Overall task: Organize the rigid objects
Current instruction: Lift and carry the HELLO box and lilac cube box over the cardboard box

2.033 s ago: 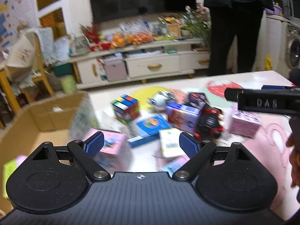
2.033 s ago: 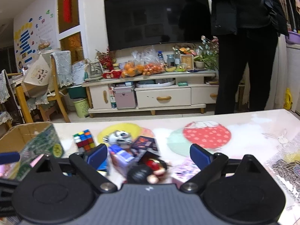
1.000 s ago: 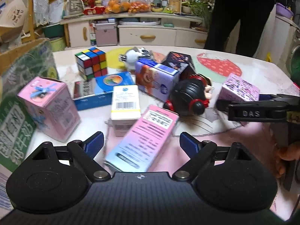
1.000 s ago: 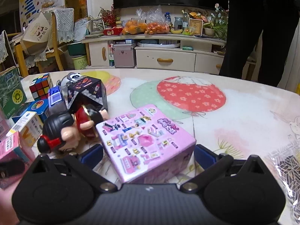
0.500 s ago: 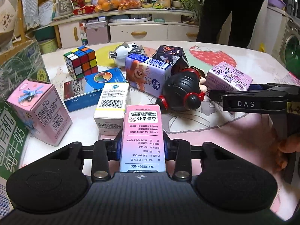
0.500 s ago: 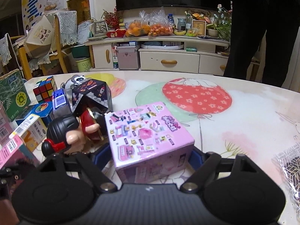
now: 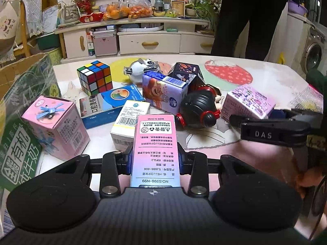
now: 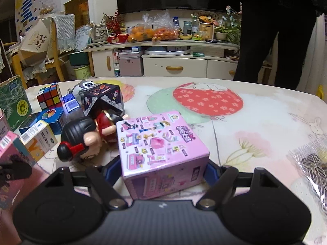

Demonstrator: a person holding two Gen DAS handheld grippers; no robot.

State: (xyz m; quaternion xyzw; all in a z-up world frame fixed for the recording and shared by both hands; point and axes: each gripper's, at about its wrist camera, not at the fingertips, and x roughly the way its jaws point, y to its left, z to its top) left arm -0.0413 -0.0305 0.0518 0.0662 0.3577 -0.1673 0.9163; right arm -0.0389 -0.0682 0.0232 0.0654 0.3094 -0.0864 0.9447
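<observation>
My left gripper is shut on a long pink box with printed text, held just above the table. My right gripper is shut on a pink patterned cube box, which also shows in the left wrist view. A pile of items lies ahead: a Rubik's cube, a blue flat box, a white box, a purple carton, a black-haired doll, a dark box and a pink box with a plane.
A green-printed cardboard carton stands open at the left. A crinkly plastic bag lies at the right on the table. A person in black stands behind the table by the TV cabinet.
Both grippers came down to the table and closed, the left on the long pink box, the right on the pink cube box. Both boxes have risen slightly in the last half second.
</observation>
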